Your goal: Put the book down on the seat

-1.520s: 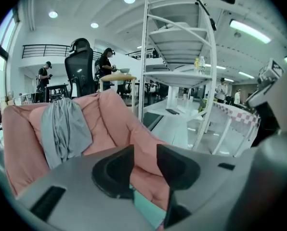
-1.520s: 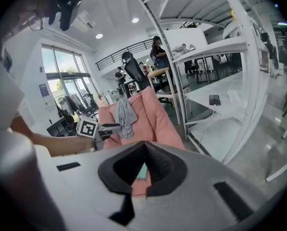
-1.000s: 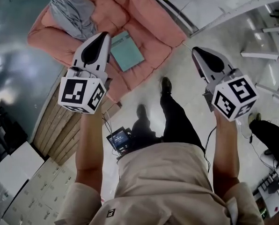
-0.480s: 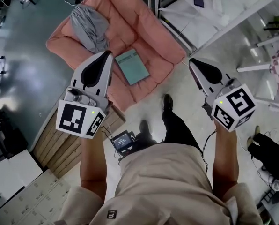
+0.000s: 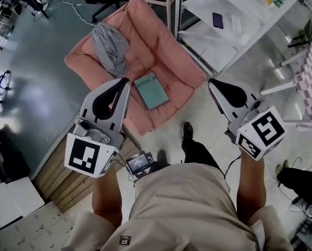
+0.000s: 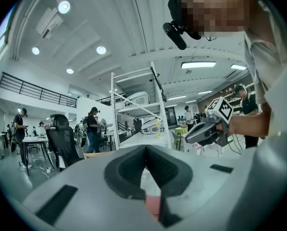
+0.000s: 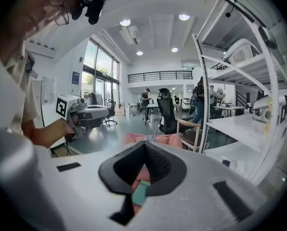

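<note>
The left claw [image 6: 145, 147] is pointing toward a white shelf rack [image 6: 134, 105], its jaws pressing together at the tips with nothing between them. Below the rack, a pink patch [image 6: 153, 207] is showing through the gap under those tips. Right of the rack, a hand [image 6: 233, 126] is holding the right claw [image 6: 189, 136], its marker cube [image 6: 221, 109] facing up. Left of the rack, a black office chair [image 6: 61, 138] is standing, with a person [image 6: 93, 129] standing between them. Ceiling lights [image 6: 101, 49] are glowing above.

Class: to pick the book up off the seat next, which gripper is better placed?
Probably the left: the left gripper hangs by the seat's edge, next to the book; the right gripper is over the floor.
</note>
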Motion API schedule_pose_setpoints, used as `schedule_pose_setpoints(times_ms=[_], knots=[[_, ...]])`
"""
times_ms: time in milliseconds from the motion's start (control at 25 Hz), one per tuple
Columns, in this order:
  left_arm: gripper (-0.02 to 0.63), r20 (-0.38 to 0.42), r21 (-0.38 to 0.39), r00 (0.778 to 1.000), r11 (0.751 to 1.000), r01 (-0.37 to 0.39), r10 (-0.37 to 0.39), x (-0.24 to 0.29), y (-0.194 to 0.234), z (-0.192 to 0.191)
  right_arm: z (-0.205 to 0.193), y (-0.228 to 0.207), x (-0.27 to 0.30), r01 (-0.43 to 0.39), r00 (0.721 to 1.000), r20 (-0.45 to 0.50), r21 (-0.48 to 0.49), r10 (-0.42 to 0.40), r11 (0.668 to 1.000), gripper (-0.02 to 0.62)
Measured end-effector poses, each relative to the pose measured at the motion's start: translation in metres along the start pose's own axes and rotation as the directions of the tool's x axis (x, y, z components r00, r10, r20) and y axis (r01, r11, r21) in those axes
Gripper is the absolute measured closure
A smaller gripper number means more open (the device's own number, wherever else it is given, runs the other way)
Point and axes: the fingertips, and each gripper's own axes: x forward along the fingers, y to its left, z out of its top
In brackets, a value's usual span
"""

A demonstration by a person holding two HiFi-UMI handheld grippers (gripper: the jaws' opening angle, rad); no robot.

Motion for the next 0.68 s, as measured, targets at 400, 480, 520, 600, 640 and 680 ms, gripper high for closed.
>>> schedule_pose_setpoints(times_ms=[400,480,520,600,640,680], knots=[[0.597,0.036,-0.011,0.999,1.000,0.023,-0.022,-0.036,-0.006,0.012,0.016,0.029,-0.017,0.024,1.000,-0.002,-0.038,-0.024,0.999,0.606],[0.597,0.045,-0.007,0.999,1.000,0.021,-0.020,-0.035,-0.013,-0.004,-0.001,0.026,-0.017,0.027,1.000,0.010,-0.048,-0.027,0.998,0.606],[0.597,0.043,-0.005,0.999,1.000,0.020,-0.020,-0.033,-0.018,-0.017,-0.015,0.024,-0.016,0.027,1.000,0.015,-0.048,-0.027,0.998,0.606],[0.597,0.008,0.004,1.000,1.000,0.022,-0.022,-0.033,-0.029,-0.050,-0.053,0.025,-0.010,0.016,1.000,0.022,-0.017,-0.016,1.000,0.606],[0.597,-0.025,0.010,0.999,1.000,0.024,-0.024,-0.036,-0.035,-0.068,-0.076,0.029,-0.005,0.005,1.000,0.026,0.013,-0.005,1.000,0.606],[0.597,-0.062,0.017,0.998,0.999,0.028,-0.027,-0.040,-0.040,-0.087,-0.099,0.034,0.000,-0.008,1.000,0.030,0.048,0.007,0.999,0.606]])
